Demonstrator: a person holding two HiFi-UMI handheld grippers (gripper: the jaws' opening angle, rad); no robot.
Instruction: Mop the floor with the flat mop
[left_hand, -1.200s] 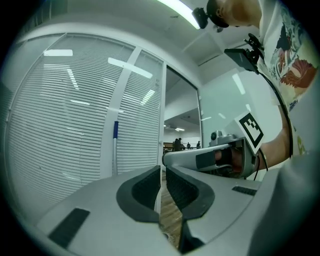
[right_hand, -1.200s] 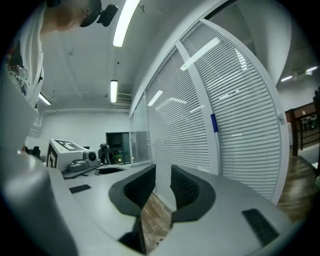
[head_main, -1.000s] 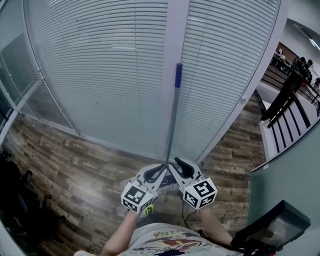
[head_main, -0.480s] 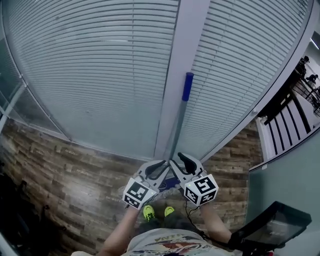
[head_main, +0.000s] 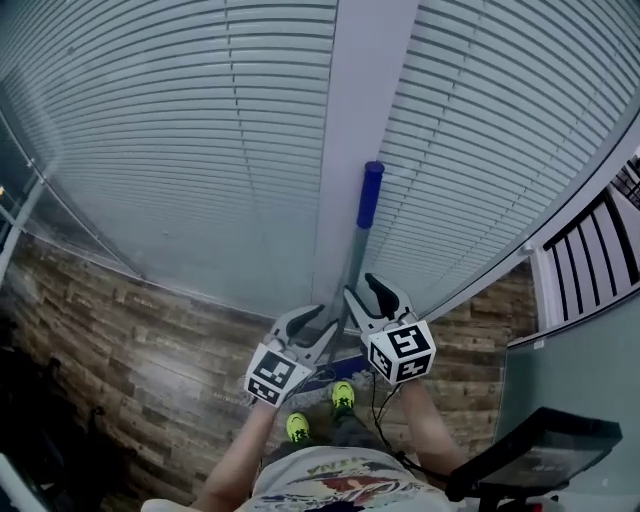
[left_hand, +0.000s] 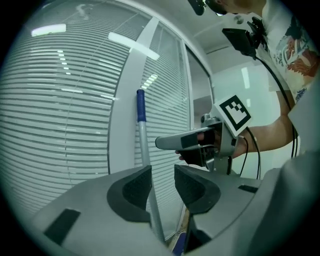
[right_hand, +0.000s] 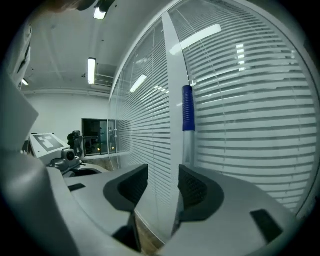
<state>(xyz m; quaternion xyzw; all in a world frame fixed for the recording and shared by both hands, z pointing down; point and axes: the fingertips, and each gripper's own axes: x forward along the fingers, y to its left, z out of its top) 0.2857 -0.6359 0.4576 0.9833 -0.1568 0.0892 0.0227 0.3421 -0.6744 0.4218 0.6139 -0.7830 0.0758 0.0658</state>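
Observation:
The flat mop's grey pole (head_main: 355, 255) with its blue grip (head_main: 370, 195) stands upright against the white post (head_main: 365, 100). My left gripper (head_main: 322, 325) is open at the pole's lower left, and my right gripper (head_main: 362, 293) is open at its lower right. Both sets of jaws have just been opening. In the left gripper view the pole (left_hand: 145, 145) runs through the gap of the left gripper (left_hand: 162, 172) close to the left pad, not pressed. In the right gripper view the pole (right_hand: 188, 145) drops behind the right jaw, and the right gripper (right_hand: 163, 175) holds nothing. The mop's head is mostly hidden.
White blinds behind glass (head_main: 180, 130) fill the wall ahead. Wood-look floor (head_main: 120, 330) spreads to the left. A dark railing (head_main: 590, 260) and a black chair part (head_main: 540, 450) are at the right. The person's yellow-green shoes (head_main: 343, 395) are just below the grippers.
The person has stepped closer to the wall with the mop. Both grippers, earlier closed round the pole, now have their jaws spread, and the mop stands against the post.

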